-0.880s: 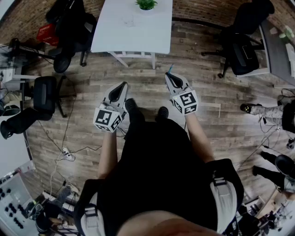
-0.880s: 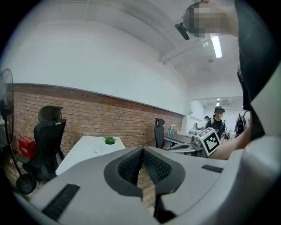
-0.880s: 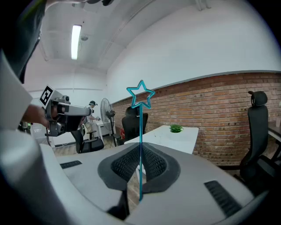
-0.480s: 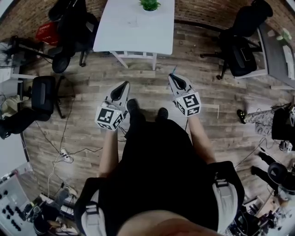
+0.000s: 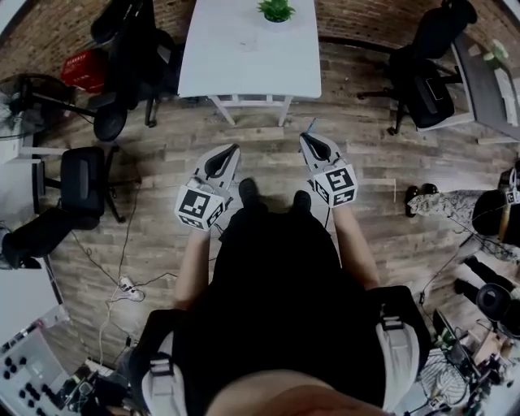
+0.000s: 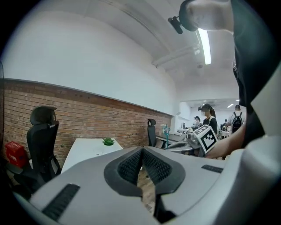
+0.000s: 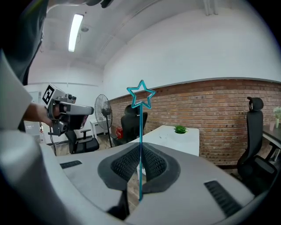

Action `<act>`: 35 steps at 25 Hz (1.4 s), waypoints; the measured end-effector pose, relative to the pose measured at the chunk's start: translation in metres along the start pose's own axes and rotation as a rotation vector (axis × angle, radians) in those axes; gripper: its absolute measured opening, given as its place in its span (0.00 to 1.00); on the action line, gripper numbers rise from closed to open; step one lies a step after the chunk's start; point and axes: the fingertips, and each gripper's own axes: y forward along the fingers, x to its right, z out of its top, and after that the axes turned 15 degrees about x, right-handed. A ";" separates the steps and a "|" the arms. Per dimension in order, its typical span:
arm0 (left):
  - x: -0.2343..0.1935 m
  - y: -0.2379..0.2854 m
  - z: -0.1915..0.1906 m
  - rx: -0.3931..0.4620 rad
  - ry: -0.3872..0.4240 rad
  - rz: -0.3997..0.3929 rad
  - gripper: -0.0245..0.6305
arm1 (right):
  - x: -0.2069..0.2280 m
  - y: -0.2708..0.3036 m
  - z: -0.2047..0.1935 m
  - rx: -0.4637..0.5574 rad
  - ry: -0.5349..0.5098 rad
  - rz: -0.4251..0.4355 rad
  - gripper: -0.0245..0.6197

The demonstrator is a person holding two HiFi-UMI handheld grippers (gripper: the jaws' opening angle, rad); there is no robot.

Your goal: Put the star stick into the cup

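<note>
Grey left gripper has its jaws pressed together on nothing, while the right gripper's jaws pinch the teal star stick upright, star uppermost, both held over the floor, short of the far white tabletop.

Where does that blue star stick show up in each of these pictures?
Head view: upper centre, star stick pokes from the right gripper.
Left gripper view: star stick small, right of centre.
Right gripper view: star stick centre, upright between the jaws.
Shared landmark: white table with plant.
</note>
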 end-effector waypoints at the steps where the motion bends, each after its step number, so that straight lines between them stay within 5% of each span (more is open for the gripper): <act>1: -0.008 -0.003 0.001 0.000 0.000 -0.013 0.07 | -0.006 0.008 0.001 0.001 -0.002 -0.005 0.05; 15: -0.077 -0.044 0.009 0.016 0.036 -0.072 0.07 | -0.067 0.068 0.006 0.022 -0.040 -0.027 0.05; 35: -0.126 -0.052 0.006 0.010 0.002 -0.050 0.07 | -0.064 0.103 0.006 -0.002 -0.049 -0.081 0.05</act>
